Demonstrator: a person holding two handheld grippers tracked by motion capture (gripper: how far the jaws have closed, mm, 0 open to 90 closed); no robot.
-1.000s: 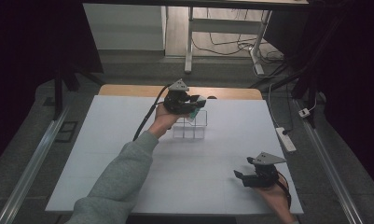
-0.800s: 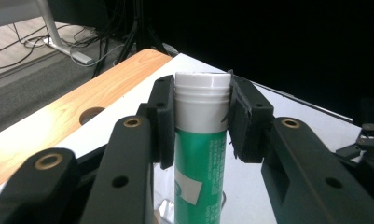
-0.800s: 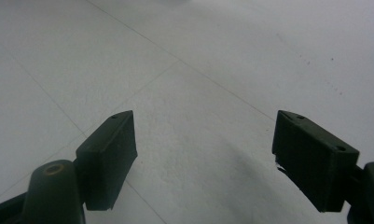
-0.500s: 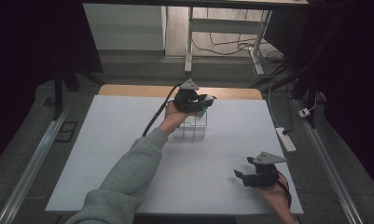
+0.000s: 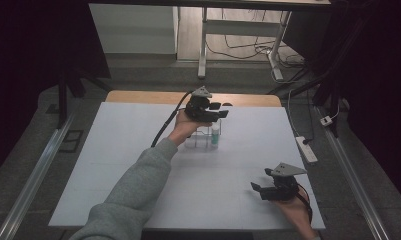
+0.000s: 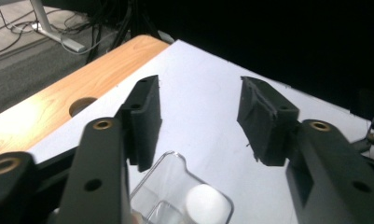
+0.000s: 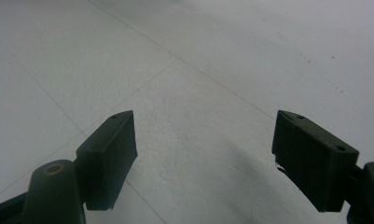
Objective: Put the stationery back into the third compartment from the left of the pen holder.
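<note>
A clear plastic rack [image 5: 200, 140] with several compartments stands at the far middle of the white table [image 5: 138, 150]. A small bottle [image 5: 215, 135] with a white cap [image 6: 205, 203] stands upright in its right end. My left gripper [image 5: 219, 111] hovers just above the bottle. Its jaws have just been opening, and they stand apart with nothing between them in the left gripper view [image 6: 198, 100]. My right gripper [image 5: 260, 190] rests low near the front right of the table, open and empty [image 7: 203, 140].
A strip of wooden tabletop [image 6: 45, 107] with a round hole runs along the far edge of the white surface. A power strip [image 5: 308, 148] lies on the floor to the right. Metal rails [image 5: 33, 175] flank the table.
The left gripper's jaws have spread wider above the rack, and the bottle now shows standing free in the rack beneath them. The right gripper has stayed where it was.
</note>
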